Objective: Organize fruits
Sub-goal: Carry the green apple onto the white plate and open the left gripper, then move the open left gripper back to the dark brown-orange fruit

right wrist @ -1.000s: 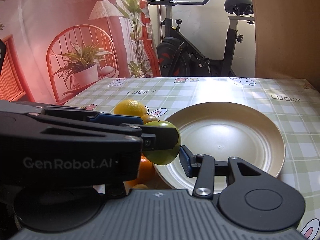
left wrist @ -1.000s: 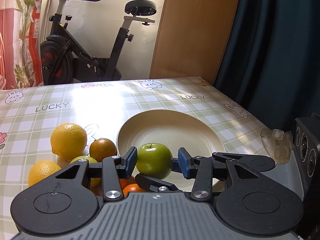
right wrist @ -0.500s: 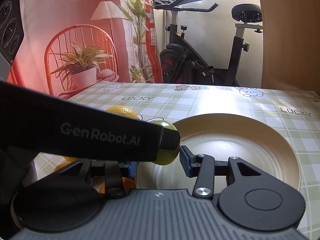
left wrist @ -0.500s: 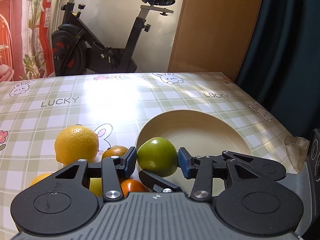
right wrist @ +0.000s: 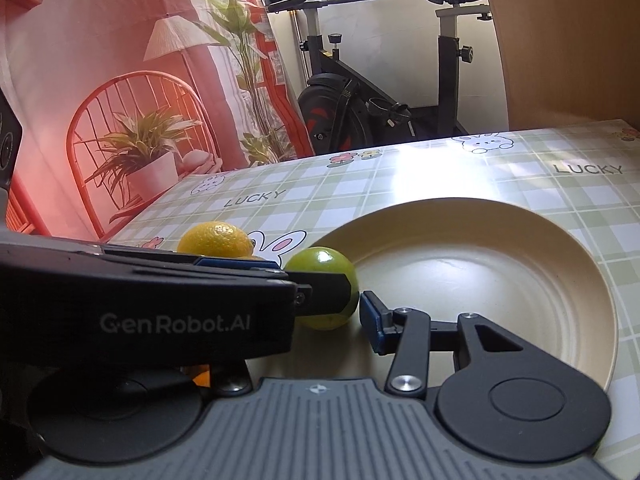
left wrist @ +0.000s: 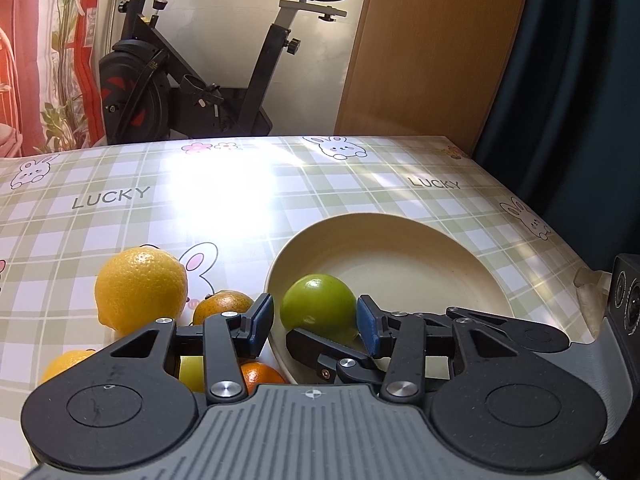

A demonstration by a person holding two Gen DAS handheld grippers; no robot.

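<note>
The worktop (left wrist: 248, 200) wears a green-and-white check cloth printed with rabbits and the word LUCKY. A cream plate (left wrist: 420, 248) rests on it just ahead of the left gripper's fingers (left wrist: 262, 316) — toward their right side. Left of those fingers lie a large yellow citrus (left wrist: 140, 288), a small orange (left wrist: 222, 306) beside it, and more citrus partly hidden beneath them.

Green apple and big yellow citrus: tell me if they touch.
Apart. The left wrist view shows a small orange and the plate rim between the green apple and big yellow citrus.
</note>
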